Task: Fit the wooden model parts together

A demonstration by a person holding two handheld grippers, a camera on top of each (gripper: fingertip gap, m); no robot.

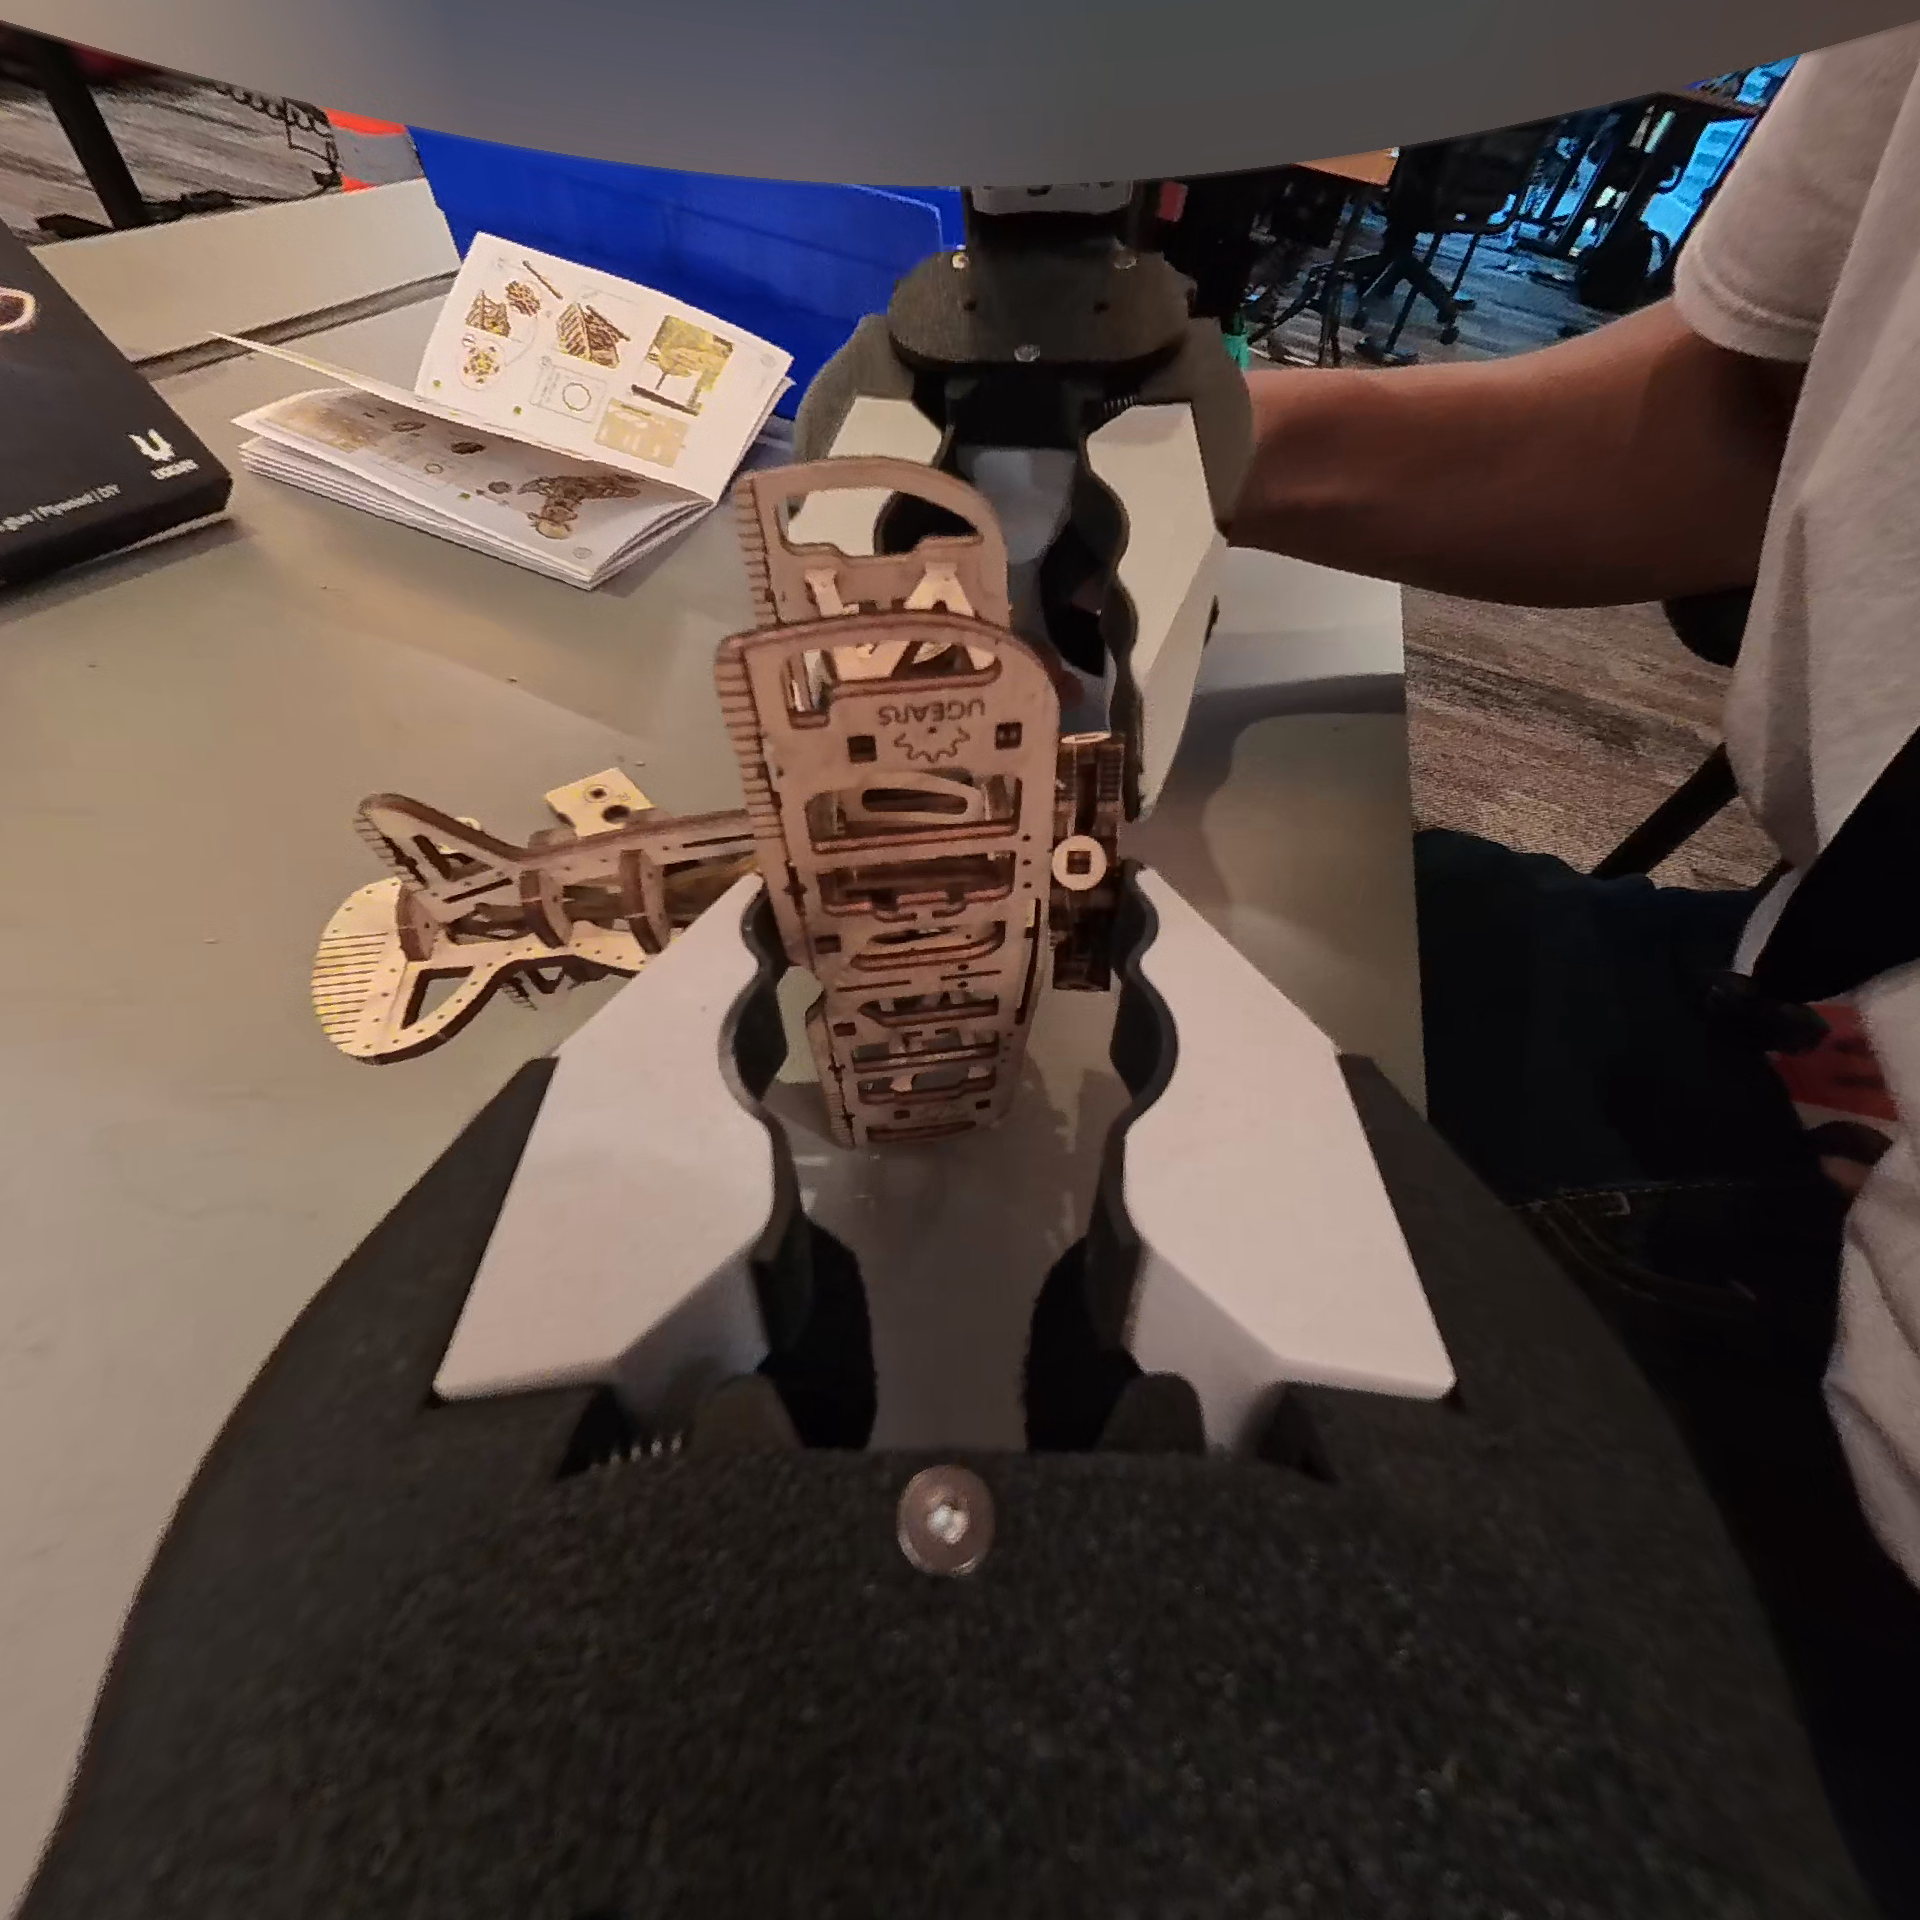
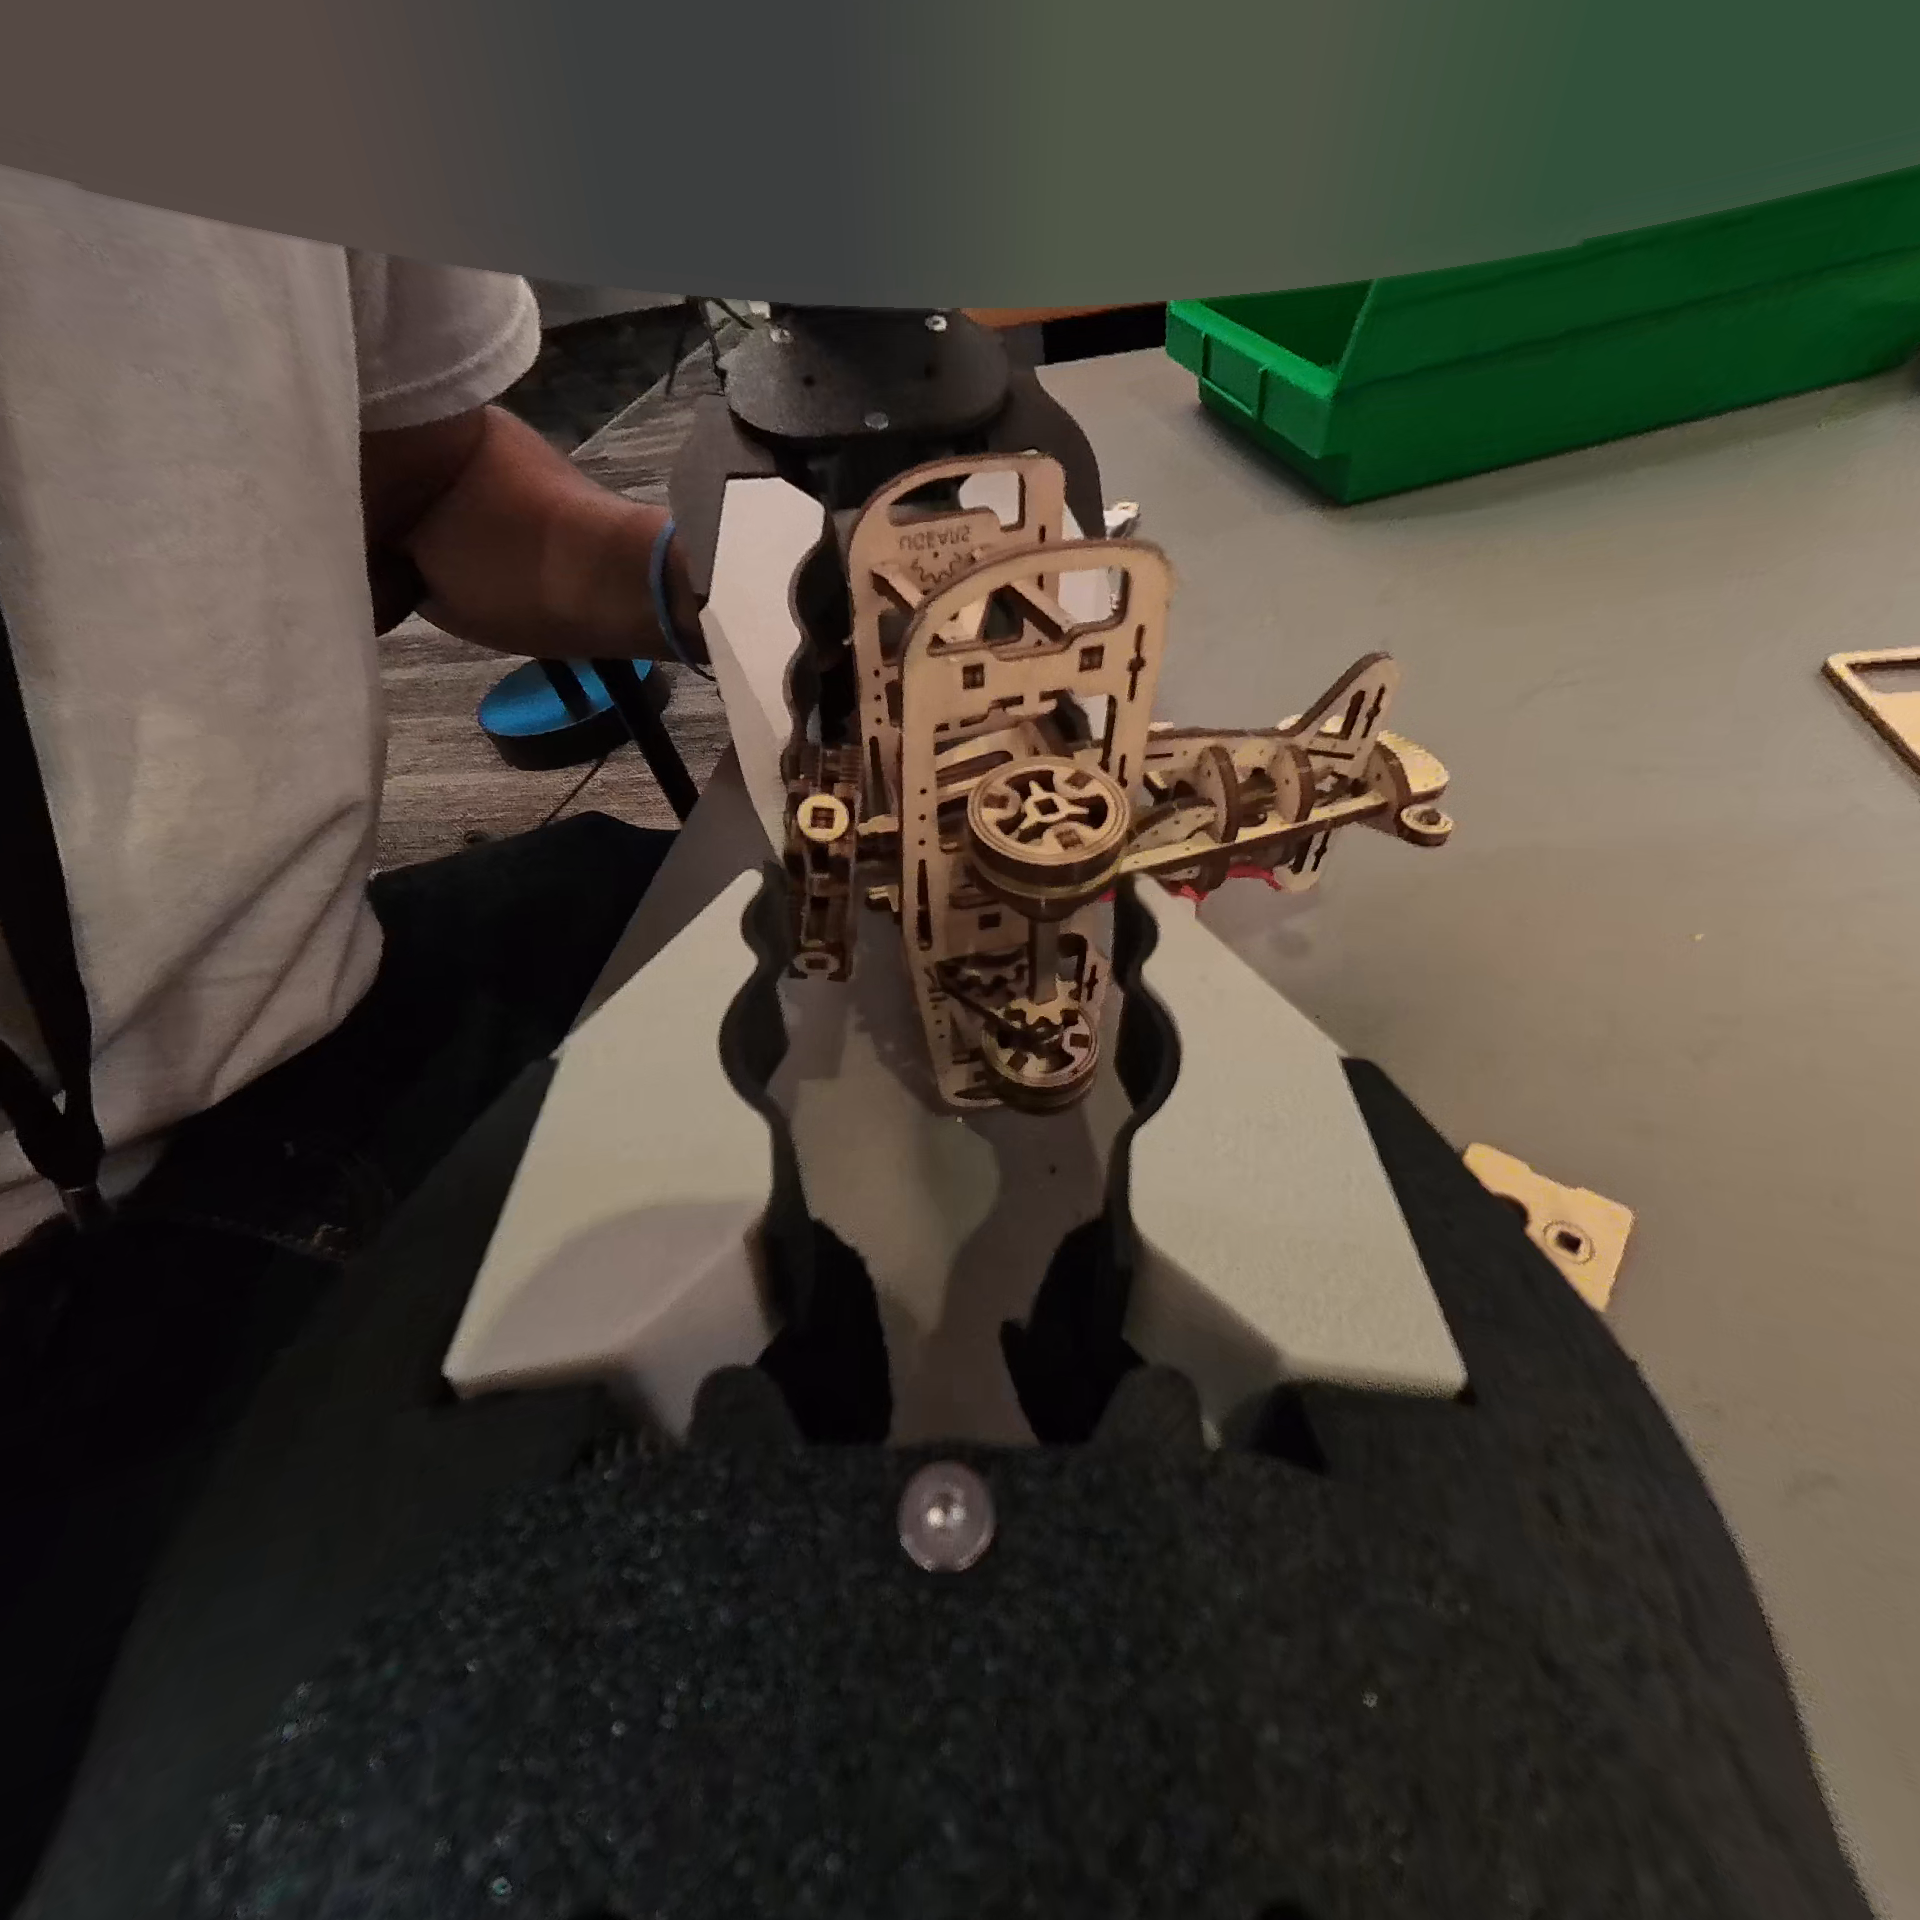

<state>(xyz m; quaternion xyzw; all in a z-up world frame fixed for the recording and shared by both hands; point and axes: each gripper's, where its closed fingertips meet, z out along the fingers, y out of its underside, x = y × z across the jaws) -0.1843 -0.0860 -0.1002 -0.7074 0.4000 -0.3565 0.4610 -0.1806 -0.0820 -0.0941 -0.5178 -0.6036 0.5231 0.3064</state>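
A wooden biplane model (image 1: 914, 904) is held on its side just above the grey table (image 1: 208, 1143), wings upright. Its tail (image 1: 416, 935) points left. My left gripper (image 1: 945, 935) is shut on the model, one finger on the wing edge and the other on the nose end. In the right wrist view the model (image 2: 997, 831) shows its wheels (image 2: 1044, 821) and its tail (image 2: 1351, 748) points right. My right gripper (image 2: 940, 935) is shut on the same model from the opposite side. Each gripper shows across from the other: the right one (image 1: 1039, 540) and the left one (image 2: 935, 540).
An open instruction booklet (image 1: 520, 416), a black box (image 1: 83, 416) and a blue bin (image 1: 675, 229) lie at the back left. A green bin (image 2: 1558, 364) and loose wooden offcuts (image 2: 1548, 1226) lie on the right. A person's arm (image 1: 1455, 468) and the table edge are close.
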